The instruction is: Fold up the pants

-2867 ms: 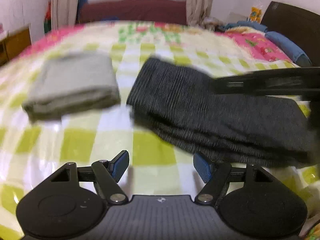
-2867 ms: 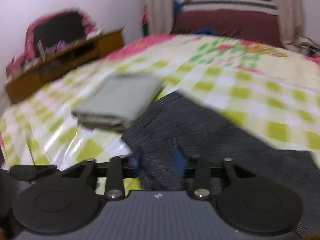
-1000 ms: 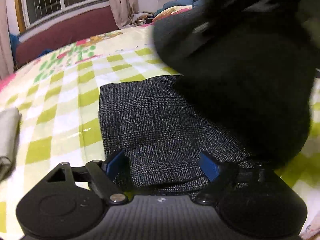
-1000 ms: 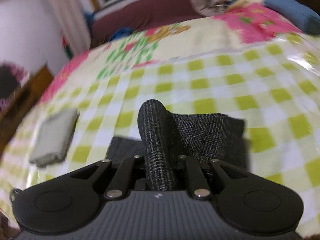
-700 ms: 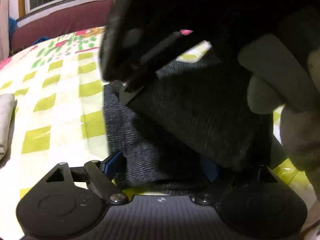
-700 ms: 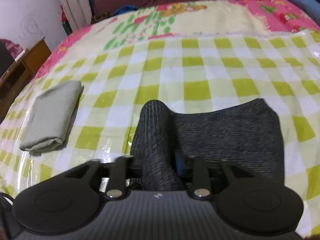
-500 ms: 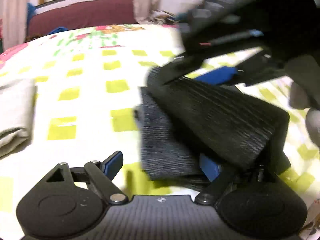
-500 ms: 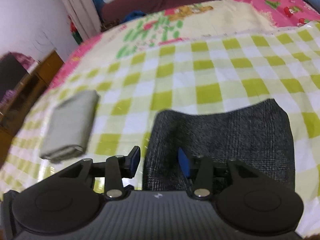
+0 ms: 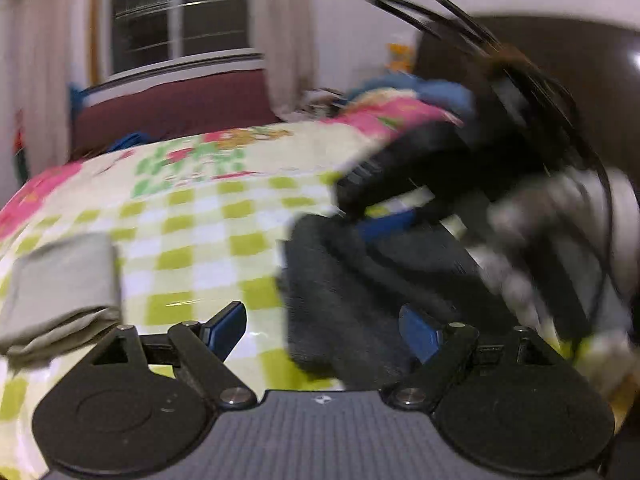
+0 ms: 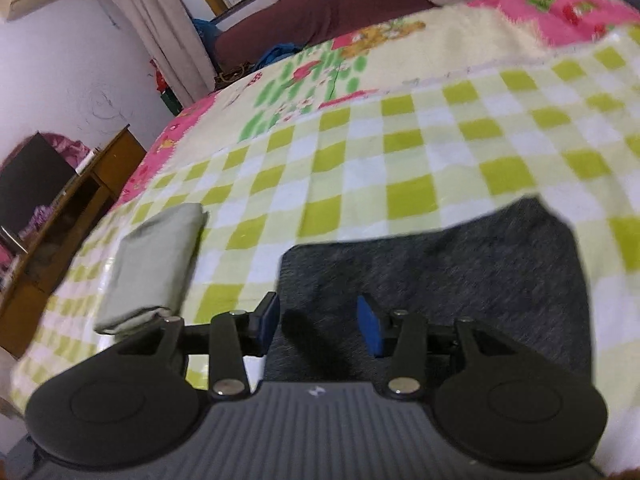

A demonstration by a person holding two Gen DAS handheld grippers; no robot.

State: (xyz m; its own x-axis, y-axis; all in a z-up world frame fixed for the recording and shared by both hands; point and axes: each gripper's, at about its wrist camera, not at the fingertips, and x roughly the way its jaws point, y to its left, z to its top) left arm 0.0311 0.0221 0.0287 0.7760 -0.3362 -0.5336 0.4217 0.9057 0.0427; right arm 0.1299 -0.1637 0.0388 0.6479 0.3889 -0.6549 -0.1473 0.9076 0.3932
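Pants: dark grey pants (image 10: 460,264) lie folded on the bed (image 10: 360,152), long axis running across it.
Right claw (image 10: 318,326): spread, empty, directly over the pants' near edge, nearer.
Left claw (image 9: 322,330): spread, pants straight ahead.

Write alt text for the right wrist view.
The open right gripper hovers above folded dark grey knit pants on a green-and-white checked plastic bed cover. A folded pale grey-green cloth lies to their left.
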